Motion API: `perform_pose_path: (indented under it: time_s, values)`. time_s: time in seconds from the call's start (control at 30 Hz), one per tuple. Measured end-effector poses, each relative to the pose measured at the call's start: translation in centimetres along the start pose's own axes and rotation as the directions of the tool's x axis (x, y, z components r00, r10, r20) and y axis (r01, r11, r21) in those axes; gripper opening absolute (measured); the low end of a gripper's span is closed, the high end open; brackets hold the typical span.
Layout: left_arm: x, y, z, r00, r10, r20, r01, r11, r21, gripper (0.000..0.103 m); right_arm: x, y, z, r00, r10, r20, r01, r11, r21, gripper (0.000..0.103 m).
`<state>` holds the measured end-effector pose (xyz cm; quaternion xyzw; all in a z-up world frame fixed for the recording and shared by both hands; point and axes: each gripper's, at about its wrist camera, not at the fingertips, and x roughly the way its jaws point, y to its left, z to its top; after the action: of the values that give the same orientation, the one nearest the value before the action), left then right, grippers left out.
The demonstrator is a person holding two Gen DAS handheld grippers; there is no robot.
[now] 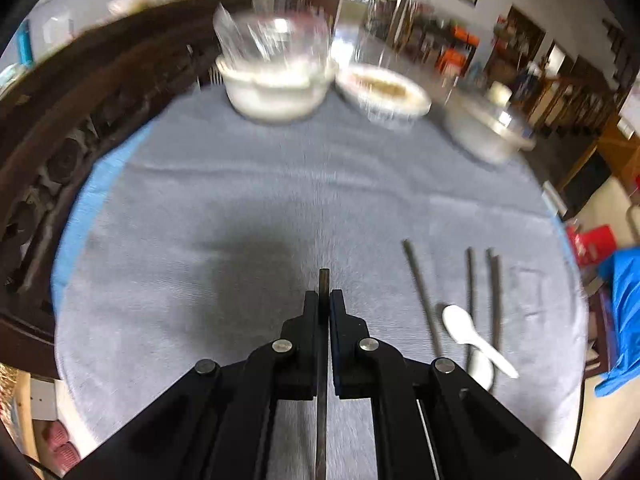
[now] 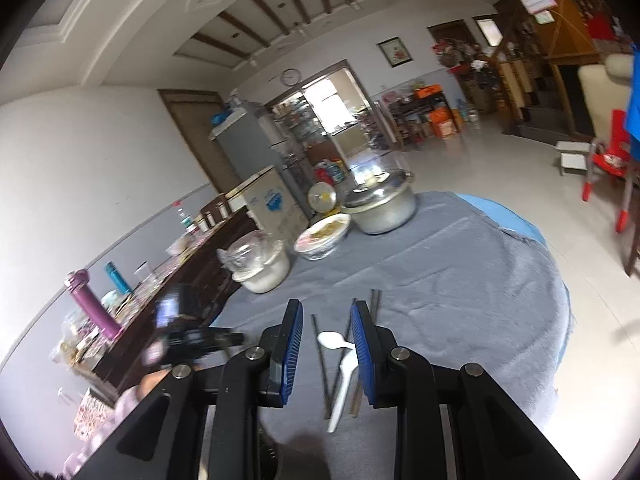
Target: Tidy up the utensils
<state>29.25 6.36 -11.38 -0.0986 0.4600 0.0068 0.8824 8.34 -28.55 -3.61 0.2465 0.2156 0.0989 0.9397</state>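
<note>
The left gripper (image 1: 324,300) clamps one chopstick (image 1: 323,280) above the cloth (image 1: 240,200), while the right gripper (image 2: 326,336) hangs partly open, empty, over two spoons (image 2: 340,372).

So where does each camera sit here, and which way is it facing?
Left wrist: on the left tool, angled down at the grey tablecloth; its black fingers pinch a dark chopstick.
Right wrist: on the right tool, facing across the table into the room; blue-padded fingers apart.
Shared: white spoon, loose chopsticks, the covered bowls.
</note>
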Motion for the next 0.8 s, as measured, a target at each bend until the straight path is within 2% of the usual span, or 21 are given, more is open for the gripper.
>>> perform_pose_path:
  time_s: [0.13,0.23,0.3,0.4,0.53,0.8]
  values:
    - [-4.7,0.4,-0.4,0.99,-0.031,0.137,0.032,0.999,-0.01,0.005,1.8,-2.3,-1.8,0.997,-0.073,0.001,0.072,0.997,0.018,0.028]
    - [-8.4,0.5,-1.7,0.972,-0.041,0.233,0.045,0.999,-0.01,0.005,3.5,-3.8,-3.6,0.994,-0.108,-0.031,0.109,0.994,0.024,0.028]
    - [-10.9,0.5,-2.9,0.954,-0.042,0.297,0.047,0.999,-0.008,0.005,4.6,-4.4,-4.8,0.988,-0.141,-0.057,0.142,0.99,0.011,0.028]
    - [-13.9,0.4,-4.1,0.929,-0.052,0.367,0.058,0.998,-0.006,0.005,5.3,-4.5,-5.7,0.985,-0.148,-0.087,0.148,0.989,0.004,0.028]
    - [-17.4,0.5,-4.6,0.896,-0.083,0.436,0.095,0.995,-0.006,0.005,4.8,-3.6,-5.6,0.988,-0.139,-0.073,0.137,0.99,-0.023,0.028]
    - [-24.7,-0.3,-5.0,0.815,-0.165,0.555,0.164,0.985,0.053,0.005,4.1,-2.3,-5.3,0.991,-0.123,-0.054,0.122,0.992,-0.021,0.028]
